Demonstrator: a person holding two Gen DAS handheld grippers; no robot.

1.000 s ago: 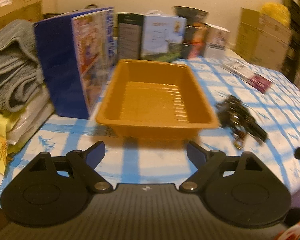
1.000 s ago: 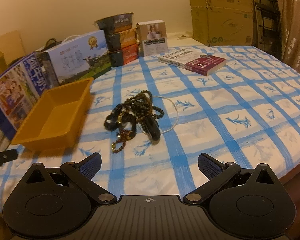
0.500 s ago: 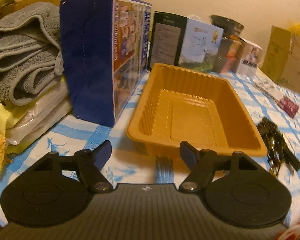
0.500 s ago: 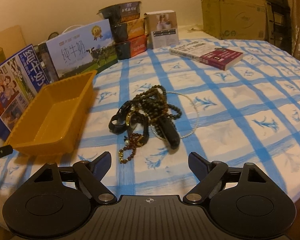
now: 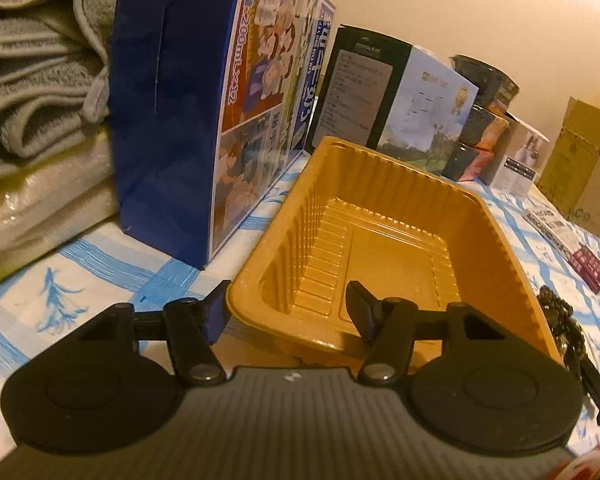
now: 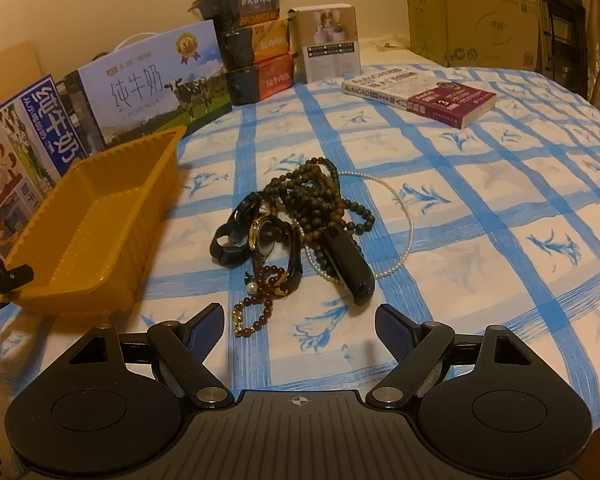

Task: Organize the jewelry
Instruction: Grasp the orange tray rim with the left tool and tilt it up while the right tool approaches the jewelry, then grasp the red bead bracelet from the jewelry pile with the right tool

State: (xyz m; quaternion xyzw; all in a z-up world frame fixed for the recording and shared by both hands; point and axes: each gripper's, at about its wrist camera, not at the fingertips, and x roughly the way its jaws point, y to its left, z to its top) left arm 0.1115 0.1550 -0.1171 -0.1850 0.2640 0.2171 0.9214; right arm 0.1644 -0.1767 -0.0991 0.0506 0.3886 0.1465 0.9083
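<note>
An empty orange plastic tray sits on the blue-checked tablecloth. My left gripper straddles its near left corner: one finger outside the wall, the other inside, jaws closing, pads not pressing. A sliver of that gripper shows at the tray's near end in the right wrist view. The jewelry pile holds dark bead strands, a watch, black bands, a pearl strand and a reddish bead bracelet. My right gripper hovers open just short of it, nothing between the fingers. The pile's edge shows right of the tray.
A tall blue milk carton box stands close to the tray's left side, with folded grey towels beyond. More boxes and stacked bowls line the back. A book lies far right; cardboard boxes behind.
My left gripper dropped and closed in on the tray's near left corner while its jaws narrowed. My right gripper came lower and nearer the jewelry pile, its jaws slightly narrower than at first.
</note>
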